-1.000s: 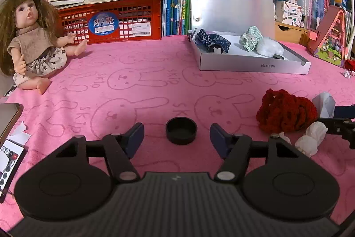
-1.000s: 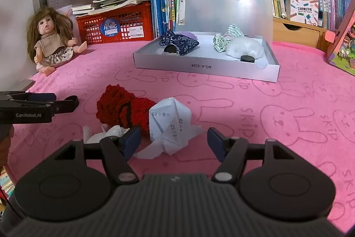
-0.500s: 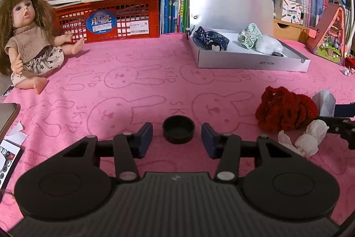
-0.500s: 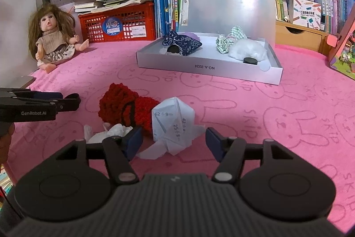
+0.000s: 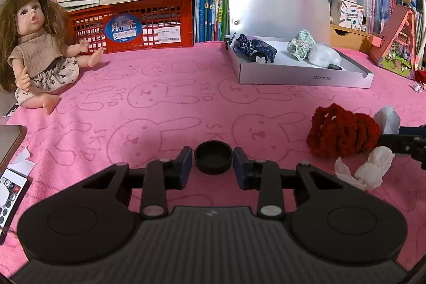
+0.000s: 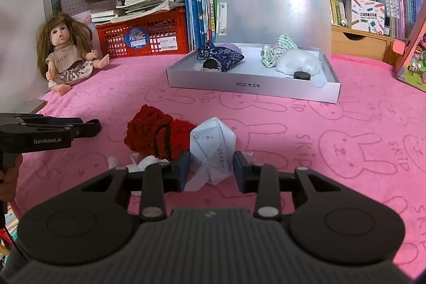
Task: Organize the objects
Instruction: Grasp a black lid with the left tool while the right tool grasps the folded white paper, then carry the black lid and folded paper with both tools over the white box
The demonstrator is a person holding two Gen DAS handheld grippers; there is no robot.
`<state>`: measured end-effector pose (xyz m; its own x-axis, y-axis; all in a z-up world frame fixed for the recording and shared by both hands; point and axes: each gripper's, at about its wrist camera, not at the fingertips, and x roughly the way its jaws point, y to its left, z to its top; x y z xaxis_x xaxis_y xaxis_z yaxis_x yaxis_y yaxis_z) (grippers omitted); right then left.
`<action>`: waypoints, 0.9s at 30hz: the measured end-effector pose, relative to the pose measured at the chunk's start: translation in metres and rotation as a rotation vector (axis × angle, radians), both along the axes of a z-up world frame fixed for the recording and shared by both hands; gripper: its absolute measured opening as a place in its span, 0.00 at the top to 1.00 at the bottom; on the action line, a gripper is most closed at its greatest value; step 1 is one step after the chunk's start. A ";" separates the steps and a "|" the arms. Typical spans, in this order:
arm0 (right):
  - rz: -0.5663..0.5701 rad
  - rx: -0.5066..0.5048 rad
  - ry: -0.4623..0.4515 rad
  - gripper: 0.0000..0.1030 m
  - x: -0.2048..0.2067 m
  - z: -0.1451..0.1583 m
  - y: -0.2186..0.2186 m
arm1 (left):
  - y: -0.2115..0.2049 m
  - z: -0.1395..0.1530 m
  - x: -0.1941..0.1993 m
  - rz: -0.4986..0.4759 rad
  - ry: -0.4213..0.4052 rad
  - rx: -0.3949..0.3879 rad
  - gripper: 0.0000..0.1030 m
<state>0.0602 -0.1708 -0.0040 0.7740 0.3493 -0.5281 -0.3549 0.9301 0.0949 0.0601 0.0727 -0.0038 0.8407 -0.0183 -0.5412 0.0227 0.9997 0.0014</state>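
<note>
Grippers on both sides have just been closing, each with a thing between its jaws. The left gripper [image 5: 213, 163] is clenched on a small round black cap [image 5: 213, 156] that sits open side up on the pink bunny-print blanket [image 5: 165, 108], near its front edge, the pads pressing on opposite sides of its rim. The right gripper [image 6: 211, 168] is clamped on a folded paper shape [image 6: 213, 148] printed with sums, which rests on the blanket just beside a red crocheted piece [image 6: 154, 135] and some crumpled tissue [image 6: 143, 161]. Both holds look like the start of a lift towards the open grey box [image 6: 253, 87] farther back on the blanket (it already holds a dark patterned pouch [image 6: 223, 59], a checked cloth, a white fluffy piece and another black cap), so the box is probably where loose things are gathered.

Against the earlier views, both pairs of jaws stood wide apart with cap and paper lying free between them; now the pads meet them. Neither thing has left the blanket, and the hands have not shifted.
</note>
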 end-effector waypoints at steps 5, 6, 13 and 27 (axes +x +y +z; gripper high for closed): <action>-0.003 -0.001 -0.001 0.62 -0.001 0.000 0.000 | 0.000 0.000 0.000 0.001 -0.001 0.005 0.63; -0.004 -0.001 -0.002 0.62 -0.001 0.000 0.000 | 0.000 0.000 0.000 0.001 -0.001 0.003 0.63; -0.006 0.001 -0.002 0.62 -0.001 0.000 0.000 | -0.001 -0.001 0.000 0.000 -0.003 0.008 0.63; -0.008 -0.004 -0.001 0.62 0.001 0.001 -0.001 | -0.001 -0.003 0.014 0.011 0.016 0.000 0.61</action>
<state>0.0610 -0.1721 -0.0034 0.7774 0.3412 -0.5284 -0.3481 0.9331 0.0904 0.0738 0.0717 -0.0065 0.8322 -0.0095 -0.5543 0.0121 0.9999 0.0009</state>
